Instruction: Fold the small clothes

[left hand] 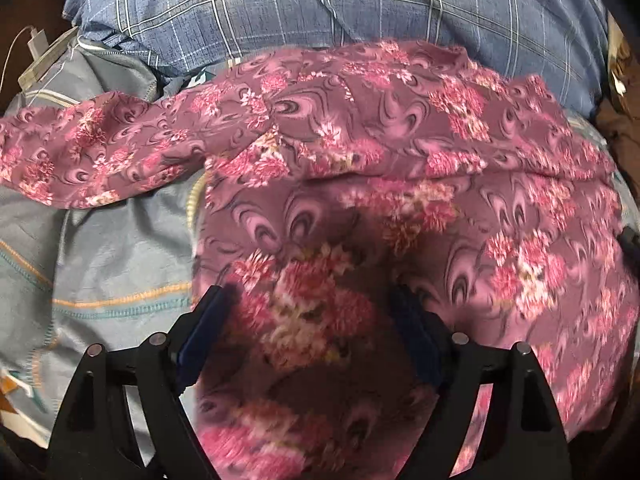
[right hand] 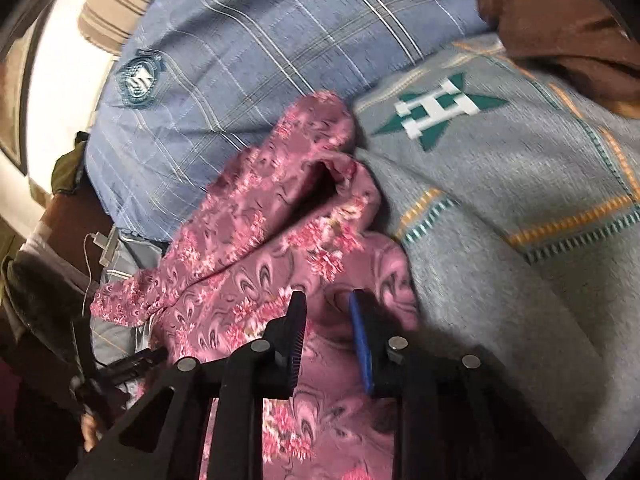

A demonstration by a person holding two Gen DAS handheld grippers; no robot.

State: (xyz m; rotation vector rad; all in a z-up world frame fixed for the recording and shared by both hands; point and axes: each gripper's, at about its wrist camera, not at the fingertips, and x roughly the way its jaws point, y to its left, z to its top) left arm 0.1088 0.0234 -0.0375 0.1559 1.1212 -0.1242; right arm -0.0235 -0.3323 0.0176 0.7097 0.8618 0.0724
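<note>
A: On grey bedspread (left hand: 100,248), below blue plaid pillow (left hand: 320,12): floral garment (left hand: 400,140). Long axis runs L–R in left-wrist view, sleeve pointing L.

B: Tongs?

A: Left gripper (left hand: 308,304) spread wide over cloth, nothing pinched. Right gripper (right hand: 326,312) part-open, cloth between pads, w/o clear pinch.

B: Risk?

A: Likely a loose bite slips; fold skews.

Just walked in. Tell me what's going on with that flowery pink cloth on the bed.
A person is working a pink floral garment with two handheld grippers, part of folding small clothes. It lies rumpled on a grey bedspread, in front of a blue plaid pillow. The left gripper stands wide open over a bunched part of the cloth. The right gripper has a narrower gap, with fabric beneath and between its fingers; a firm pinch is not evident. The fold is not done yet.
</note>
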